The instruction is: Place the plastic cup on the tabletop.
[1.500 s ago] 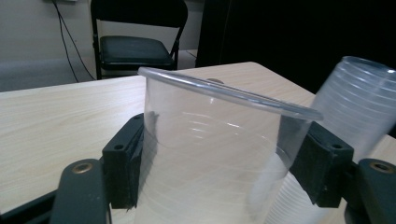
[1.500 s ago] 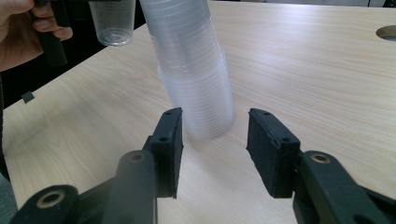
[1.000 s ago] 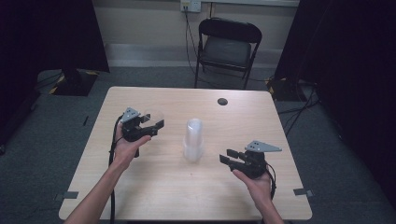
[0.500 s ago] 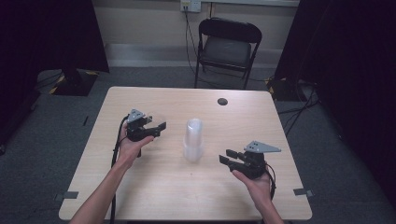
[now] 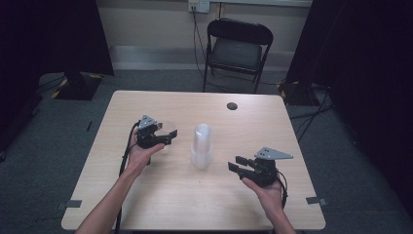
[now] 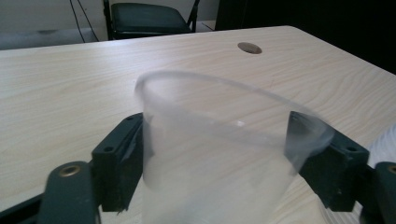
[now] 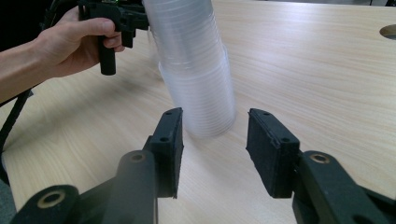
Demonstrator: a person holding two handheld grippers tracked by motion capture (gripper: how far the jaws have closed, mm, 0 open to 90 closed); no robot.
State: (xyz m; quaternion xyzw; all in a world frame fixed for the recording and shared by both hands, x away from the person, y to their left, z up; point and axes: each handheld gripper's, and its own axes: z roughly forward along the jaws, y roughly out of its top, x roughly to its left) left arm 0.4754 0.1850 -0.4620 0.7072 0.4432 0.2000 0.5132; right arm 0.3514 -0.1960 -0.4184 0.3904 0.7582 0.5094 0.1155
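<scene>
High view: light wood table (image 5: 160,195) on grey carpet, a black folding chair (image 5: 237,48) behind its far edge, a round dark grommet hole (image 5: 232,106) near the far right side of the top. A stack of clear plastic cups (image 5: 201,145) stands mouth-down near the table's middle. Left gripper (image 5: 165,135) sits to the left of the stack, near it but apart, held in the left hand (image 5: 140,155), jaws pointing toward the stack with a faint single clear cup (image 5: 167,127) between them. Right gripper (image 5: 236,163) is to the right of the stack and nearer the person, jaws pointing left toward the stack's base, not touching it. Left gripper view: the single clear cup (image 6: 219,154) fills the space between the two black jaws, rim tilted away from the camera, both jaws pressed on its walls; table grain and the grommet hole (image 6: 249,47) lie beyond. Right gripper view: jaws spread apart with nothing between them, the base of the stack of clear plastic cups (image 7: 196,70) just ahead of the gap and a little clear of the jaws; farther off at upper left the left hand (image 7: 77,44) grips the left gripper's black handle
</scene>
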